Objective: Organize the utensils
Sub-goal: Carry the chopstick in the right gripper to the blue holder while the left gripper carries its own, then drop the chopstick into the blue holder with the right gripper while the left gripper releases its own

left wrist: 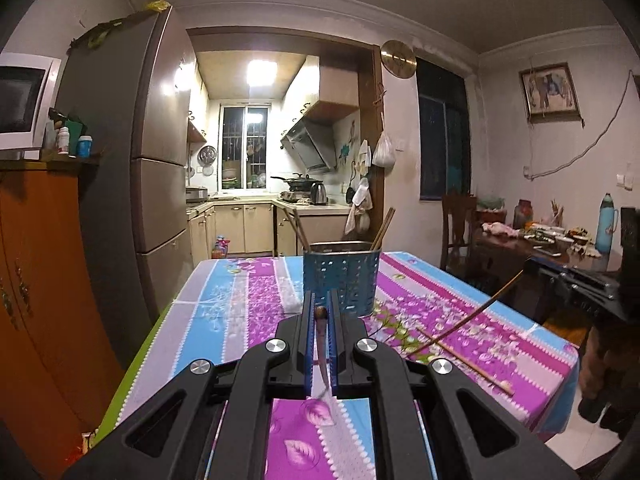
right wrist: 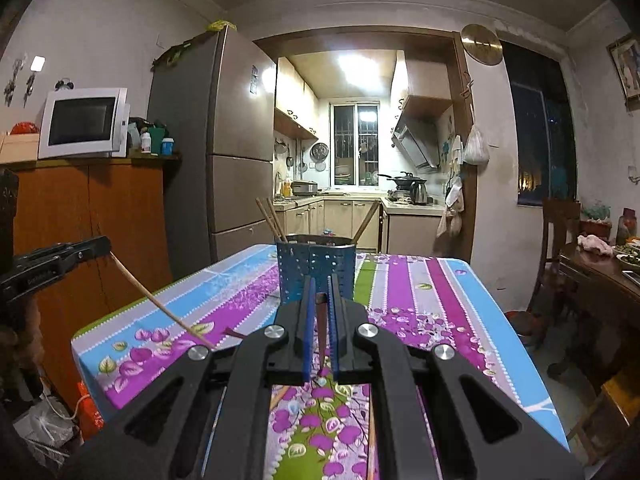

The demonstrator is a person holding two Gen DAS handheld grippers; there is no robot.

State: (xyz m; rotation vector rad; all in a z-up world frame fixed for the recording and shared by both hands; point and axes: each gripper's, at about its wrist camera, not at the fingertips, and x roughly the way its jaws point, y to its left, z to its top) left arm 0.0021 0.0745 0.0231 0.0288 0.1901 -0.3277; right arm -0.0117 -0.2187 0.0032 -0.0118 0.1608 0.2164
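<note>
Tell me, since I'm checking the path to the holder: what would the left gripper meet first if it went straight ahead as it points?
Probably the blue utensil holder, standing dead ahead of the left gripper, which is shut on a chopstick. Depth is uncertain; it might pass over the rim.

Home dining rm opening onto a small kitchen. Centre frame: doorway to kitchen cabinets (left wrist: 244,222), range hood (left wrist: 310,142) & wok on stove (right wrist: 404,180). Left: tall fridge (right wrist: 224,140), microwave (right wrist: 84,122) atop wood cupboard (right wrist: 88,216). Foreground: table w/ floral cloth (left wrist: 460,300).
</note>
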